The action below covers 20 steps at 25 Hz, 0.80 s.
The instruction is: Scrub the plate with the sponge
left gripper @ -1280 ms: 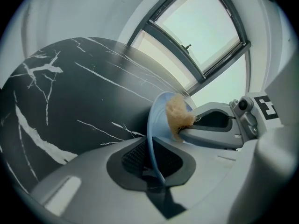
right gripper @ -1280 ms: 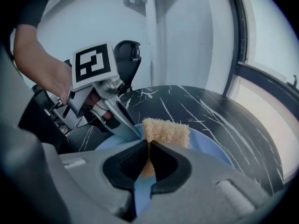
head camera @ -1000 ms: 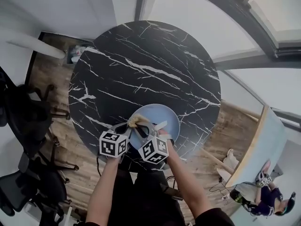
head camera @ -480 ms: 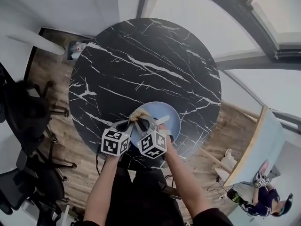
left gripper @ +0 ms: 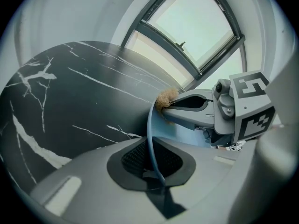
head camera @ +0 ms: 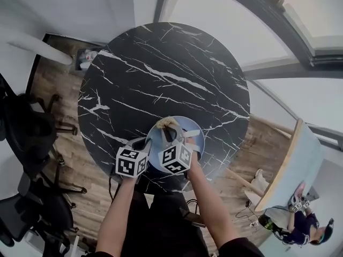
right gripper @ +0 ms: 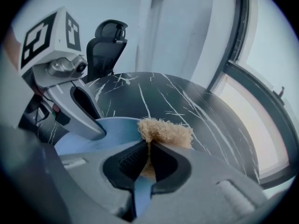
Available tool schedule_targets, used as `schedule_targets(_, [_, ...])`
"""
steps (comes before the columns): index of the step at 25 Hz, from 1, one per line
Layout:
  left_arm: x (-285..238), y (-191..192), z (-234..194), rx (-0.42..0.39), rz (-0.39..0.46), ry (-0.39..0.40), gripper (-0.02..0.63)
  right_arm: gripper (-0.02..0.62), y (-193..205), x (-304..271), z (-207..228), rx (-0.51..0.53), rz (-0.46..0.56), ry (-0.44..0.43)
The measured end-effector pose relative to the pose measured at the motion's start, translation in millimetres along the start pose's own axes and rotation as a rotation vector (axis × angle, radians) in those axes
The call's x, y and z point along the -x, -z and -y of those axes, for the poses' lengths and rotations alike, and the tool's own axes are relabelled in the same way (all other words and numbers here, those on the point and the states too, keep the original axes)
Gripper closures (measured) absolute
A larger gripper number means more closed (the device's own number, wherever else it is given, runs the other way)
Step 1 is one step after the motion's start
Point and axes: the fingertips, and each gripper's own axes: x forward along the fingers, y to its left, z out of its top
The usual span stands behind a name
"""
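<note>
Head view is showing the plate (head camera: 192,135) sitting at the near edge of the table (head camera: 161,74), directly ahead of both grippers. My left gripper (head camera: 146,142) is clamping the plate's left rim edge-on. My right gripper (head camera: 170,131) is pinching the sponge (head camera: 167,123) at the far rim, so I am judging the coming stroke to run back toward me. Both hands are pointing steeply downward, side by side.

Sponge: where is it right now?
The sponge sits at the far rim of the blue plate in the head view, clamped in the right hand-held gripper.
</note>
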Motion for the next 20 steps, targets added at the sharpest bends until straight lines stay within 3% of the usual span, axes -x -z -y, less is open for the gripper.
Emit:
schedule_targets(10, [-0.1,-0.2,-0.7,0.031,0.019,0.011,0.584,0.572,29.6,5.5,38.0,-0.002,-0.139,0.150])
schedule_targets(20, [1.3,-0.9,-1.3,0.086,0.040,0.022,0.589,0.572,71.3,23.6,56.5,0.025,-0.315,0.238])
